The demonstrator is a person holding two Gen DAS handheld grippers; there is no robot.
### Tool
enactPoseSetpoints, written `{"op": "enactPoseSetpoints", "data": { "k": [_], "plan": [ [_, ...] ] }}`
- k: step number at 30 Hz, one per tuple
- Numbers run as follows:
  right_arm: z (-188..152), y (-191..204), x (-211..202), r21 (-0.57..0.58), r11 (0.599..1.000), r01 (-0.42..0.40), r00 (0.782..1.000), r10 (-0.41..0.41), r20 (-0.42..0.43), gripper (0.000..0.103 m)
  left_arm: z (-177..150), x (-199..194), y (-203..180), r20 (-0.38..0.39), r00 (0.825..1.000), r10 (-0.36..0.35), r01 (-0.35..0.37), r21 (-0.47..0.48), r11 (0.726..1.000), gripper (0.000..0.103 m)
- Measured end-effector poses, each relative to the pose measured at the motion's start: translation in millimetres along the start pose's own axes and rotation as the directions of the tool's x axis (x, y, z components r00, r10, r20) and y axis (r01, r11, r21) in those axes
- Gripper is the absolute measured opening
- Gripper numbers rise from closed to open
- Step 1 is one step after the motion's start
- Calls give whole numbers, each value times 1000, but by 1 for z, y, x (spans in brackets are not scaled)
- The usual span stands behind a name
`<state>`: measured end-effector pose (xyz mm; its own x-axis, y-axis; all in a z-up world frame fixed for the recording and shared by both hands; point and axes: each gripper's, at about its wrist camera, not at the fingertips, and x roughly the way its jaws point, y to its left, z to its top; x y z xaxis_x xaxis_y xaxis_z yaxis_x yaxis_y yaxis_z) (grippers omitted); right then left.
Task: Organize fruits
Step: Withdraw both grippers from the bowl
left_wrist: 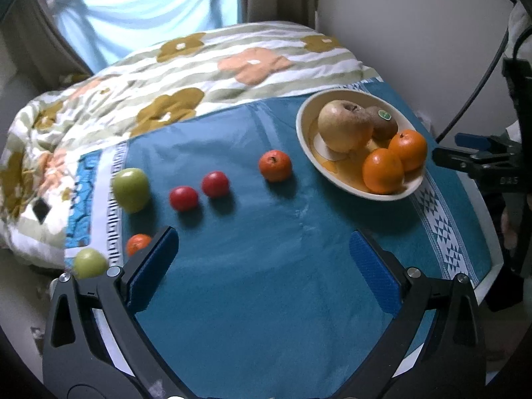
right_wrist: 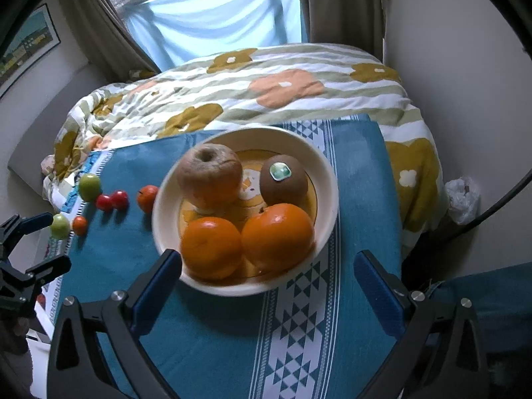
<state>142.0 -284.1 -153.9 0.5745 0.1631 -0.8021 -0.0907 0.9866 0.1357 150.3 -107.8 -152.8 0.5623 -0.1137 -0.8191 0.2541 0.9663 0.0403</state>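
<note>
kiwi (right_wrist: 283, 179) sticker: unreadable | right hand-held gripper (left_wrist: 478, 156) marking: "das"

Ahead of the left tool (left_wrist: 262, 266) lies bare teal woven cloth (left_wrist: 252, 266), free to pass. Farther ahead two small red round fruits (left_wrist: 199, 191) and a small orange mandarin (left_wrist: 275, 165) stand. Against its left finger sits another small mandarin (left_wrist: 137, 243). Ahead-right, the cream ceramic bowl (left_wrist: 304, 133) blocks.
</note>
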Motion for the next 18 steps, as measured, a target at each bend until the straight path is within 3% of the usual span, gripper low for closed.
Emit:
{"op": "enactPoseSetpoints", "data": {
  "k": [8,13,18],
  "plan": [
    [-2,30,-40,-101,995,-20,999,24,37,103,-21,-41,19,14,997,74,-73,-70,995,103],
    [-9,60,-48,-172,984,-37,999,42,30,103,-42,-64,32,17,987,158,-157,-77,985,103],
    [-12,93,-51,-232,970,-66,997,73,24,103,-60,-82,55,9,981,194,-191,-122,974,103]
  ]
}}
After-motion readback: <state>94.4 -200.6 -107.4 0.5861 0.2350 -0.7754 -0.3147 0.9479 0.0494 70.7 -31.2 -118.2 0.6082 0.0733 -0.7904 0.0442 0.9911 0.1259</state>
